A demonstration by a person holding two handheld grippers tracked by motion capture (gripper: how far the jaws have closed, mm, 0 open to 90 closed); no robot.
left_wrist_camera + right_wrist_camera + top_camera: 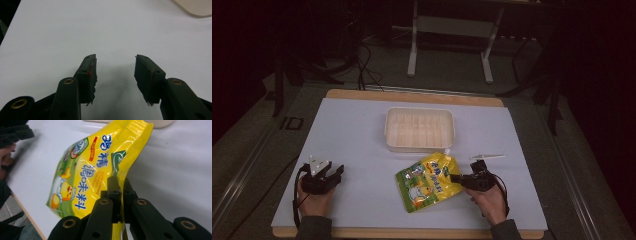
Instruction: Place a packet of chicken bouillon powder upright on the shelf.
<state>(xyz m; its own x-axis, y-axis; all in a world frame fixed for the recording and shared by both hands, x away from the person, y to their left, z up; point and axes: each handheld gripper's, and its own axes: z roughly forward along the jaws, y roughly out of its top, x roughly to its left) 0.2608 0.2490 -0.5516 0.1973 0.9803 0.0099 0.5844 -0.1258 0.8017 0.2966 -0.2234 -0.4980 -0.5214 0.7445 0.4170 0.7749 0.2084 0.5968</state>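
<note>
A yellow and green seasoning pouch (428, 181) with a cartoon chick lies on the white table sheet (362, 140), just in front of a cream plastic tray (419, 129). My right gripper (457, 178) is shut on the pouch's right edge; in the right gripper view the pouch (95, 172) rises tilted from between the jaws, with my right gripper (119, 185) pinching its side seam. My left gripper (336, 172) rests at the table's front left, well apart from the pouch. In the left gripper view my left gripper (115, 65) stands open over bare sheet.
A thin white strip (487, 157) lies on the sheet right of the tray. The tray's corner (192, 7) shows at the top right of the left gripper view. A wooden table edge (412, 233) runs along the front. A metal stand (451, 30) sits beyond the table.
</note>
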